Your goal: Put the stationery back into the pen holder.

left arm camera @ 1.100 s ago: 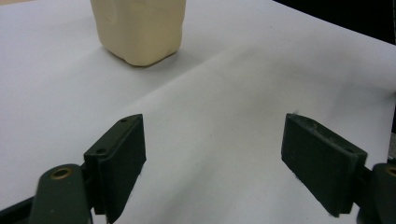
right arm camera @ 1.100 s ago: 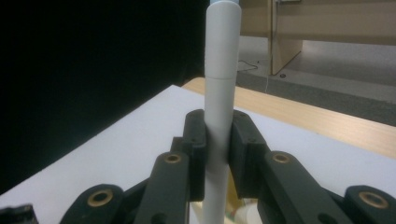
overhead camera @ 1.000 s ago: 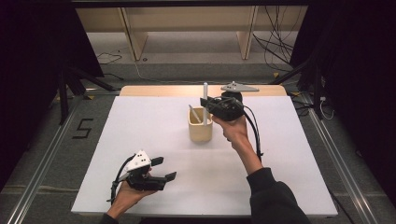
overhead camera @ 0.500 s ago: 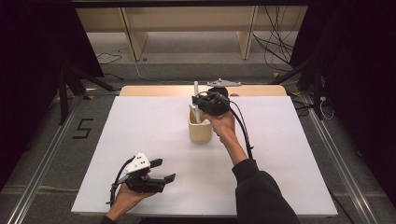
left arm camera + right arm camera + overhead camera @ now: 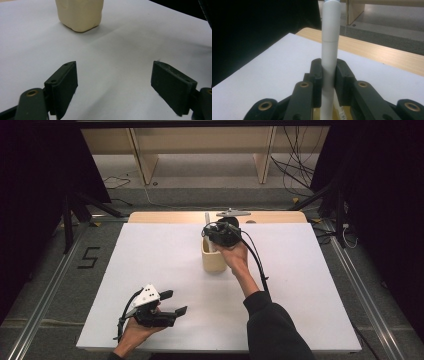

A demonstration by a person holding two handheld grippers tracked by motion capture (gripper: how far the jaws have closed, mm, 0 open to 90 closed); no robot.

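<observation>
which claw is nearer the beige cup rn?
Right. The right claw is directly above the beige cup, shut on a white pen. The left claw rests open at the near table edge, well apart.

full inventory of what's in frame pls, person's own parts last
marker: 1, white, upright, clamped in the right gripper above the cup
cup: 1, cream, middle of the sheet
sheet: 1, white, covers the table
table: 1, light wood, far edge bare
right gripper: 1, black, over the cup, shut on the marker
left gripper: 1, black with a white top, near left of the sheet, fingers wide apart
hands: 2, one per gripper
</observation>
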